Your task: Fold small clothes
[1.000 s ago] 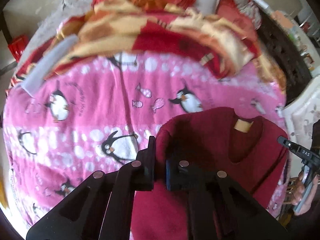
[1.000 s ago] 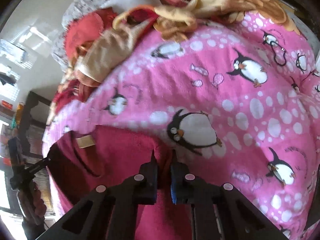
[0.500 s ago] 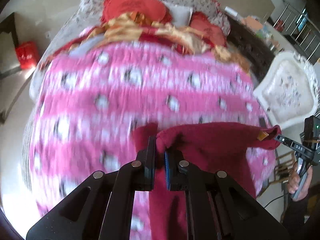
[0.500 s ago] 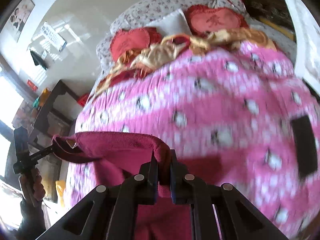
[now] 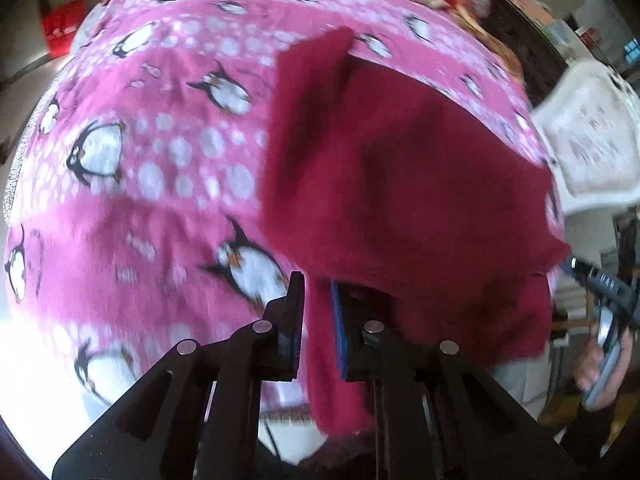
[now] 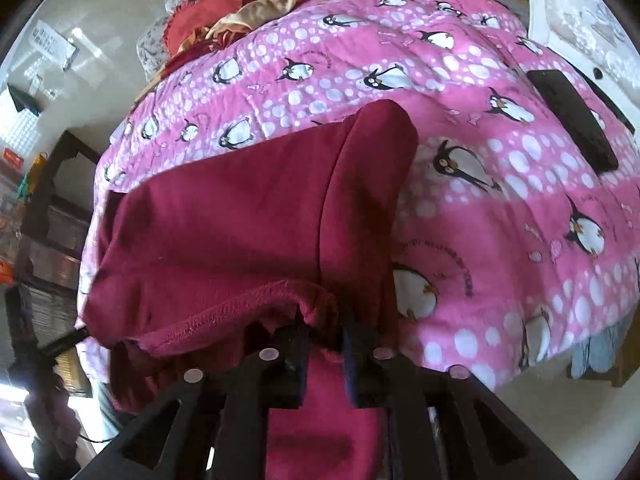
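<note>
- The dark red fleece garment (image 5: 404,184) lies doubled over on the pink penguin-print blanket (image 5: 152,152), its near edge hanging off the blanket's front and running out of frame at the bottom of both views.
- In the left wrist view one sleeve-like flap sticks up at the garment's far left corner; what lies beneath the upper layer is hidden.
- The left gripper (image 5: 318,320) has a strip of the red fleece between its jaws. The jaws are opening, a gap shows beside the left pad, and the blue-lined right pad seems to be against the cloth; whether the grip holds any more is hard to tell.
- The right gripper (image 6: 326,344) has the rolled hem of the same garment draped over its fingertips, so the pads are mostly covered. Its jaws are opening too, with fleece between them, and I cannot tell if they press on it.
- In the left wrist view the right gripper appears at the right edge, blurred, with a hand (image 5: 604,364) around its handle; its tip is lost behind the fleece.
- A flat black rectangular object (image 6: 572,120) lies on the blanket well to the right of the garment; what it is cannot be made out.
- Orange and red bedding (image 6: 256,12) is heaped at the far end, cut off by the frame.
- A white upholstered chair back (image 5: 588,136) stands beside the bed, partly out of view.
</note>
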